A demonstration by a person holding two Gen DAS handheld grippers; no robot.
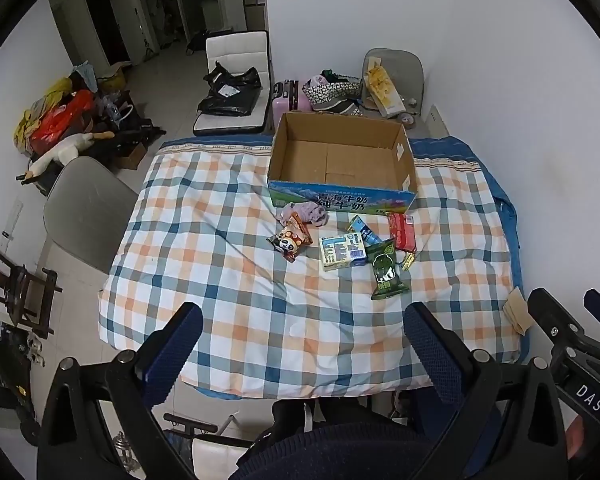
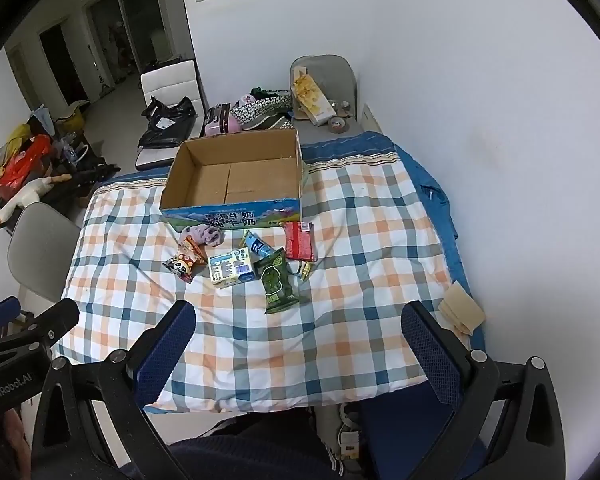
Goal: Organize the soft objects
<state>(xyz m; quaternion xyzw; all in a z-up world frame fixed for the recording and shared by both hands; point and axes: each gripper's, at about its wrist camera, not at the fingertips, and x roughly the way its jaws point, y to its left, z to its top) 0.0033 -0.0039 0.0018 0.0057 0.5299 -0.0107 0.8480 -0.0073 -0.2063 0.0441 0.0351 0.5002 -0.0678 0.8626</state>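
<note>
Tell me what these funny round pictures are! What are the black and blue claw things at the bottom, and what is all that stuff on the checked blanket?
The claws are two grabbing tools; a person holds one in each hand. Each tool has a small camera that looks out along its two fingers, and its lens bends the picture round.

One picture comes from the left gripper, the other from the right gripper. Both are wide open and hold nothing.

On the checked blanket stands an empty cardboard box. In front of it lie a purple cloth, a panda snack bag, a small carton, a blue packet, a red packet and a green packet. None has gone into the box yet.
</note>
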